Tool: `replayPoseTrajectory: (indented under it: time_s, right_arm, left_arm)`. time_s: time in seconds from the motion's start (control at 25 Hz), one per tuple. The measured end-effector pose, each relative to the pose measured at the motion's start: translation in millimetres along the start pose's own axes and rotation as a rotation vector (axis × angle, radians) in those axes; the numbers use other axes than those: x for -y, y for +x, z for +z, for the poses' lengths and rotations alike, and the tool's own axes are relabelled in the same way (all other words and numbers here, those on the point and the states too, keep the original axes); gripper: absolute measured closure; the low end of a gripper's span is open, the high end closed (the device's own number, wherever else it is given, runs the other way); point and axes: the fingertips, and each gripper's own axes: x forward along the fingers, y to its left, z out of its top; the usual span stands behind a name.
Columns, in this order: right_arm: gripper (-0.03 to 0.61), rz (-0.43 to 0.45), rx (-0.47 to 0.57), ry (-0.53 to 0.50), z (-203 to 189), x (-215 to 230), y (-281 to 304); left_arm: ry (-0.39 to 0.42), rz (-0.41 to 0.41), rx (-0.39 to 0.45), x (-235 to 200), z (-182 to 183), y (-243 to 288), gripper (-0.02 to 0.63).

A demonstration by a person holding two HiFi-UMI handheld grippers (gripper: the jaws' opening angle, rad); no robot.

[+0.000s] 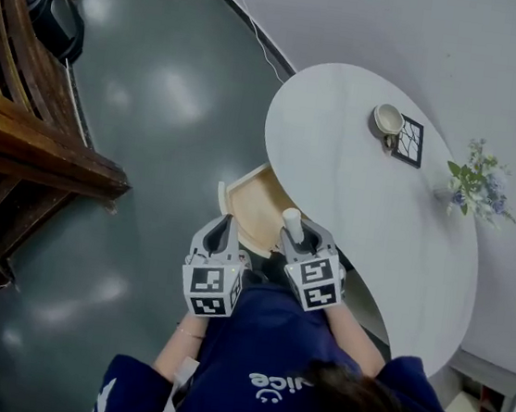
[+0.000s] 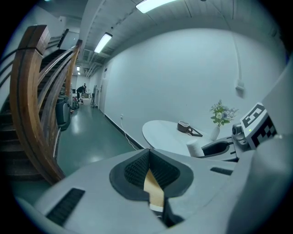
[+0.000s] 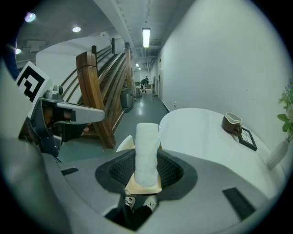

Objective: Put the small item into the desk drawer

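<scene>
So the pale wooden desk drawer (image 1: 251,205) is pulled out from under the left edge of the white oval tabletop (image 1: 352,203). All I can see inside it is bare, smooth light wood: flat bottom, thin upright walls.

The small item is a white cylinder with a nubby, towel-like surface (image 3: 147,146). It's not in the drawer yet. The right gripper (image 3: 146,167) is clamped on its lower part, holding it upright between ribbed black pads. In the head view it's over the drawer's right side, right by the edge of the tabletop.

The left gripper (image 2: 148,157) is next to it, over the drawer's left side. Its jaws are closed together with nothing in them, and just a strip of the drawer's wood shows behind them. Both grippers are matte grey plastic with those black-and-white marker cubes on the back.

Other container: a round cup, cream inside and brown outside (image 1: 387,120), sits near the far edge of the tabletop. It's touching a dark square frame with a grid pattern (image 1: 411,142). Can't tell if anything's in the cup.

At the right edge of the tabletop there's a small bunch of blue and white flowers with green leaves (image 1: 477,185).

The floor is glossy dark grey-green (image 1: 160,95), and there's a chunky brown wooden staircase (image 1: 25,125) off to the left.
</scene>
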Motion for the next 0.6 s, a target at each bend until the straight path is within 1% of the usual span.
replayPoseTrajectory:
  time_s: [0.12, 0.32, 0.52, 0.6]
  right_arm:
    - [0.431, 0.026, -0.018, -0.006, -0.6, 0.0, 7.4]
    - [0.431, 0.048, -0.072, -0.055, -4.0, -3.0, 25.5]
    - [0.431, 0.106, -0.104, -0.088, -10.4, -12.9, 44.1]
    - [0.431, 0.122, -0.119, -0.110, -12.8, -15.2, 51.7]
  left_arm:
    - [-0.003, 0.010, -0.003, 3.2, 0.2, -0.4, 0.609]
    - [0.001, 0.035, -0.008, 2.7, -0.2, -1.7, 0.609]
    - [-0.005, 0.079, -0.017, -4.5, -3.4, -6.3, 0.609]
    - [-0.019, 0.104, -0.021, -9.2, -5.5, -10.5, 0.609]
